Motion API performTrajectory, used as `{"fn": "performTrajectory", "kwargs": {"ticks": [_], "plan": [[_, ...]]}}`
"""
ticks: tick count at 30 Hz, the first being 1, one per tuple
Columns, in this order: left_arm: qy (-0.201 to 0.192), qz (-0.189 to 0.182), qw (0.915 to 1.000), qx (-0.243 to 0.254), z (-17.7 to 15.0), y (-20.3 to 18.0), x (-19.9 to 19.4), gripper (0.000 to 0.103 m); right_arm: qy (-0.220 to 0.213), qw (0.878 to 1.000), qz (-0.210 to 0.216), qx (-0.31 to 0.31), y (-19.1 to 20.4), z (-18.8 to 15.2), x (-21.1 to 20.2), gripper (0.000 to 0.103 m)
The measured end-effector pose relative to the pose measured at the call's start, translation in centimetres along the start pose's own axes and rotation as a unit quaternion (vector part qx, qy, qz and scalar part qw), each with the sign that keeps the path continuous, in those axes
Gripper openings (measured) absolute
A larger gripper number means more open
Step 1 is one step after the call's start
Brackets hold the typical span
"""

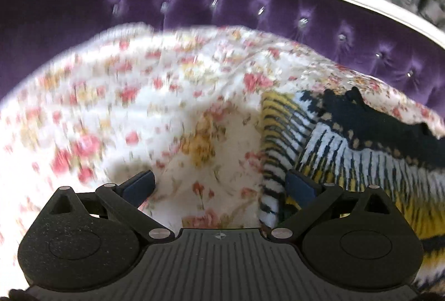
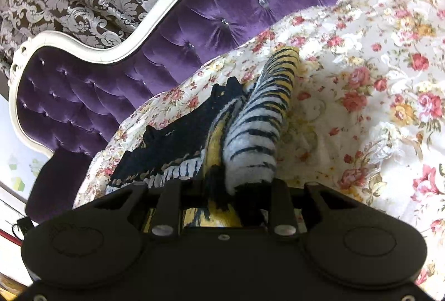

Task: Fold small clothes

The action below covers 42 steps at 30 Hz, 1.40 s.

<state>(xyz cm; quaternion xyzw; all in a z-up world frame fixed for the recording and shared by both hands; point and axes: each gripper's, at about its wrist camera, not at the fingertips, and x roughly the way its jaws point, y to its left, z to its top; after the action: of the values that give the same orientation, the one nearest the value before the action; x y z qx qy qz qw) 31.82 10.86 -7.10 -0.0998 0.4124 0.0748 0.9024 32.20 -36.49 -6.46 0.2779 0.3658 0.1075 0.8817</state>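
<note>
Two surfaces dominate: a purple tufted headboard [image 2: 222, 3] and the floral bedspread [image 1: 133, 95] where the striped knit garment [image 2: 250, 131] lies. Right tool [image 2: 225, 189] pinches its raised fold; left tool [image 1: 219, 184] hovers spread. Carry the fold over evenly, edges aligned.

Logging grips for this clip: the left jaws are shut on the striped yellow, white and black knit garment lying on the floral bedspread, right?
Not quite: the left wrist view shows the left gripper open, with its jaws wide apart. The striped yellow, white and black knit garment does lie on the floral bedspread.
</note>
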Motion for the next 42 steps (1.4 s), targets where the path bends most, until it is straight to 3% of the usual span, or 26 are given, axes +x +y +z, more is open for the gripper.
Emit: {"fn": "performTrajectory", "kwargs": {"ticks": [8, 17, 23, 28, 31, 33, 39, 42], "plan": [[-0.005, 0.02, 0.9995, 0.023, -0.3, -1.3, 0.4, 0.103, -0.001, 1.0, -0.015, -0.012, 2.8, 0.4, 0.2, 0.035], [-0.016, -0.009, 0.9998, 0.004, 0.3, 0.9, -1.3, 0.1, 0.019, 0.996, 0.042, -0.082, 13.8, 0.9, 2.8, 0.034], [-0.014, -0.011, 0.9995, 0.025, -0.6, 2.3, -2.7, 0.1, 0.064, 0.988, 0.071, -0.117, 20.1, -2.2, 8.2, 0.034], [-0.011, -0.025, 0.9995, 0.018, -1.2, 4.0, -3.7, 0.1, 0.098, 0.978, 0.035, -0.18, 23.4, -6.2, 12.1, 0.035], [-0.013, -0.029, 0.9993, 0.017, -1.4, 4.7, -4.3, 0.1, 0.101, 0.973, 0.02, -0.205, 24.3, -7.5, 13.0, 0.043], [-0.014, -0.033, 0.9992, 0.018, -1.4, 4.8, -4.7, 0.1, 0.098, 0.974, 0.038, -0.201, 24.4, -7.8, 12.8, 0.058], [-0.025, -0.043, 0.9985, 0.023, -1.1, 4.8, -6.0, 0.1, 0.071, 0.974, 0.115, -0.18, 24.8, -6.6, 10.0, 0.07], [-0.033, -0.049, 0.9979, 0.026, -0.7, 4.3, -6.8, 0.1, 0.052, 0.979, 0.124, -0.156, 23.6, -5.4, 8.2, 0.074]]}}
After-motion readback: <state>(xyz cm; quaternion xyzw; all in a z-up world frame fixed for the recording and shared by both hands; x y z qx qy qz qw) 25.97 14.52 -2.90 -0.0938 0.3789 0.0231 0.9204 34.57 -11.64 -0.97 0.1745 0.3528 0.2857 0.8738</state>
